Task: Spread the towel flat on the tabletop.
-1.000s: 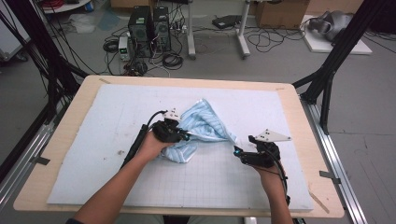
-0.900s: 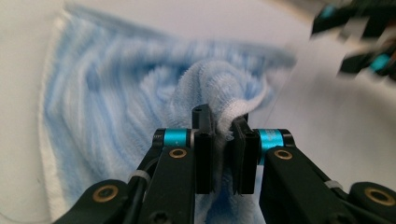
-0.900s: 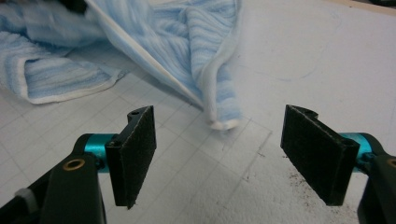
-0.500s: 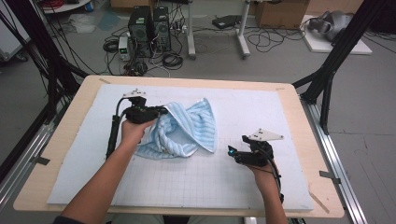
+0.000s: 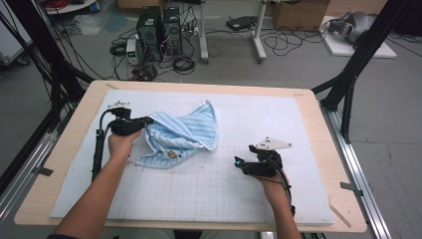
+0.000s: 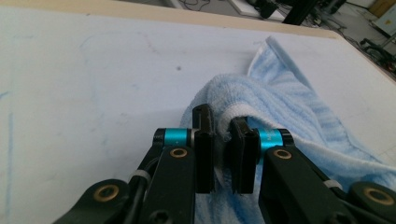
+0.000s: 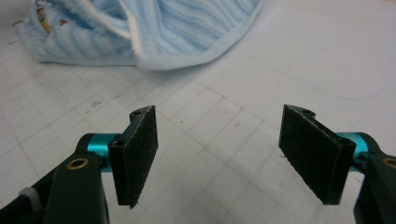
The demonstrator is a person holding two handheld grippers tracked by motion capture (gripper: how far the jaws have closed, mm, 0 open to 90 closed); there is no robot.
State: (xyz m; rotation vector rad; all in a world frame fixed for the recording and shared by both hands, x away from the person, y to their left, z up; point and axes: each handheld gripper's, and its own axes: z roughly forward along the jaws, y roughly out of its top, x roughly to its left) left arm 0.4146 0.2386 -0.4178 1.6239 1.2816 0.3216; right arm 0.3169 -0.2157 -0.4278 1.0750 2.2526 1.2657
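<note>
Towel (image 5: 181, 135): rumpled, centre-left of the high view, on the mat (image 5: 278, 124)
Left gripper (image 5: 145, 121): clamped on the towel's hem
Right gripper (image 5: 240, 163): jaws apart, nothing between; lower right

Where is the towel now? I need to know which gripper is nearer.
In the high view the towel lies bunched left of centre on the white mat, its left edge clamped in the left gripper; the open right gripper is apart from it.

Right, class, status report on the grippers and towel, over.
Left gripper shut on towel edge. Right gripper open, apart from it. Nothing in the way.
</note>
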